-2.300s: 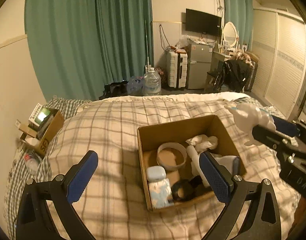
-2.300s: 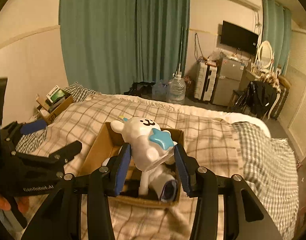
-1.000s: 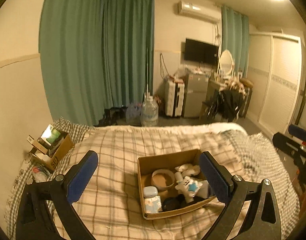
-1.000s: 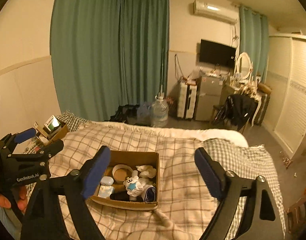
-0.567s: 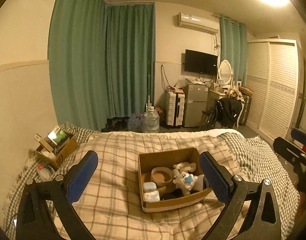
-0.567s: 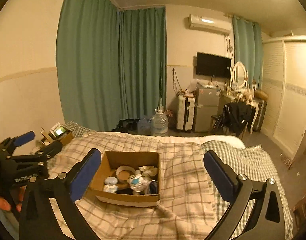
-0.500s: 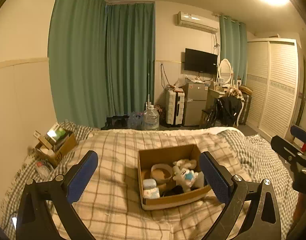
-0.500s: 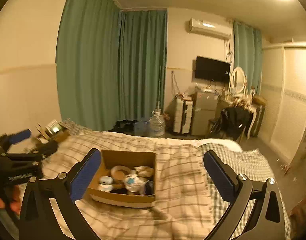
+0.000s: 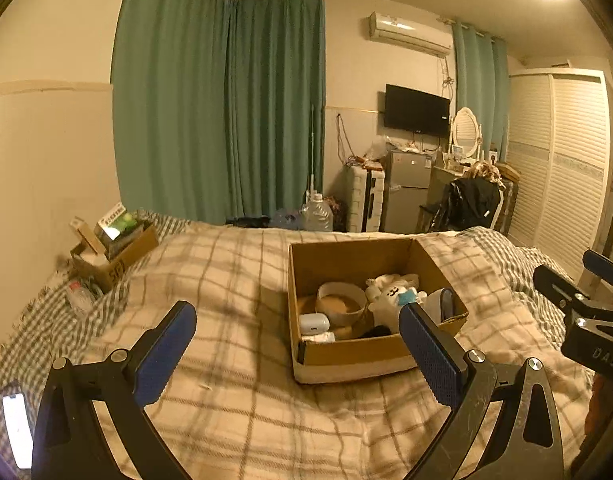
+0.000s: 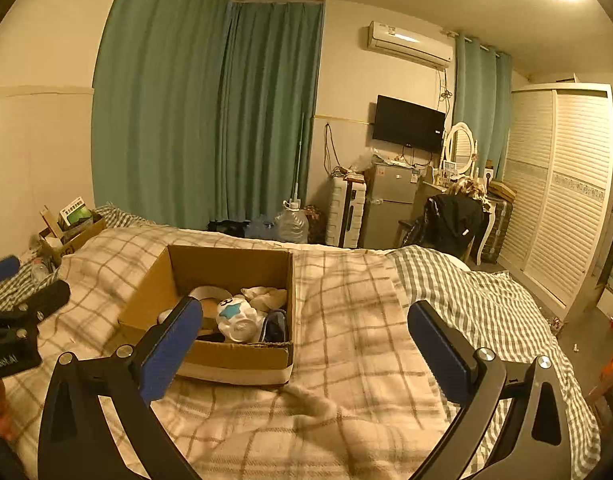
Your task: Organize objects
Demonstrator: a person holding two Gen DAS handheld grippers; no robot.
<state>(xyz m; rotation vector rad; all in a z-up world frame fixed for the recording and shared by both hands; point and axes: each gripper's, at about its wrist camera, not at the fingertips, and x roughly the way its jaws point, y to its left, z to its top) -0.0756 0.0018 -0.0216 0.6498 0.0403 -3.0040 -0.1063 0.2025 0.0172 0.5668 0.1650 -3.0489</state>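
Observation:
An open cardboard box (image 9: 352, 354) sits on the plaid blanket of the bed; it also shows in the right wrist view (image 10: 234, 364). Inside lie a white plush toy with a blue star (image 9: 390, 298) (image 10: 238, 316), a tape roll (image 9: 340, 300), a small white case (image 9: 314, 323) and other items. My left gripper (image 9: 296, 354) is open and empty, held back from the box's near side. My right gripper (image 10: 304, 350) is open and empty, to the right of the box.
A second cardboard box with books (image 9: 110, 246) stands at the bed's left edge by the wall. A phone (image 9: 16, 430) lies at the lower left. Beyond the bed are a water jug (image 9: 316, 214), suitcase, fridge and chair.
The right gripper has let go of the plush toy, which now lies in the box. Both grippers pulled back and up from the box, then came slightly closer again.

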